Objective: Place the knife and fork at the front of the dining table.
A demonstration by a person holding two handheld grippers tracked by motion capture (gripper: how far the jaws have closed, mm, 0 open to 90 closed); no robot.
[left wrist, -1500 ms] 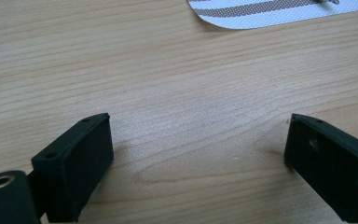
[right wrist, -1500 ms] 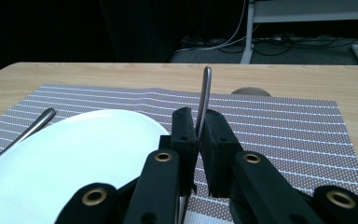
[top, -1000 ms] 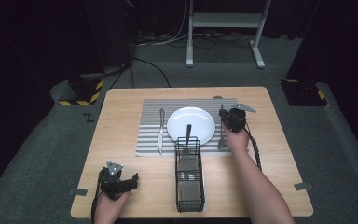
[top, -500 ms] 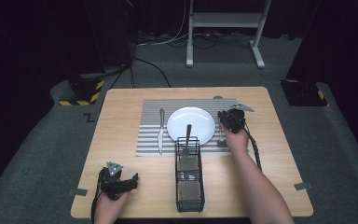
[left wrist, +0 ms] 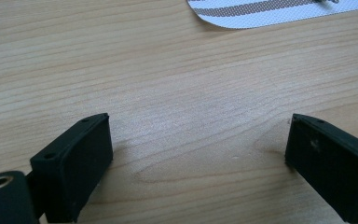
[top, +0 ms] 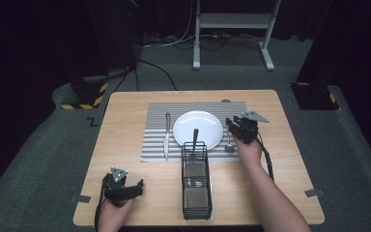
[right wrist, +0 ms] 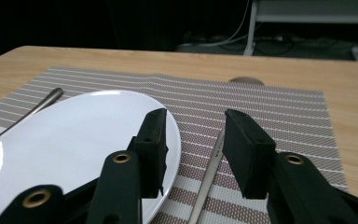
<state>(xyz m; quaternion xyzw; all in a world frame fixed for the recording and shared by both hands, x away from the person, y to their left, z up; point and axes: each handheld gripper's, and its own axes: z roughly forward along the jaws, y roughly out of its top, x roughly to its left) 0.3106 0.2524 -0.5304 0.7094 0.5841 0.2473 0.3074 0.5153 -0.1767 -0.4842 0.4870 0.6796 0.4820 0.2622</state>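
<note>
A white plate (top: 198, 128) sits mid-way on a striped placemat (top: 154, 116), with a knife (top: 166, 137) to its left and a spoon (top: 228, 142) to its right. My right gripper (top: 236, 126) hovers low over the spoon's far end. In the right gripper view the right gripper (right wrist: 193, 126) has just been opening; the spoon handle (right wrist: 209, 172) lies on the mat beneath the gap, untouched by the pads, beside the plate (right wrist: 74, 135). My left gripper (top: 128, 189) rests at the table's near left, and in its own view the left gripper (left wrist: 198, 149) is wide open over bare wood.
A black wire caddy (top: 195, 183) stands at the near middle, with a fork (top: 195, 137) leaning up out of its far end. A small grey round thing (top: 226, 101) lies at the mat's far edge. Beyond the table are a metal stand and cables on the floor.
The right gripper has shifted a little toward the person's side, and the spoon stays lying on the mat. The left gripper has not moved.
</note>
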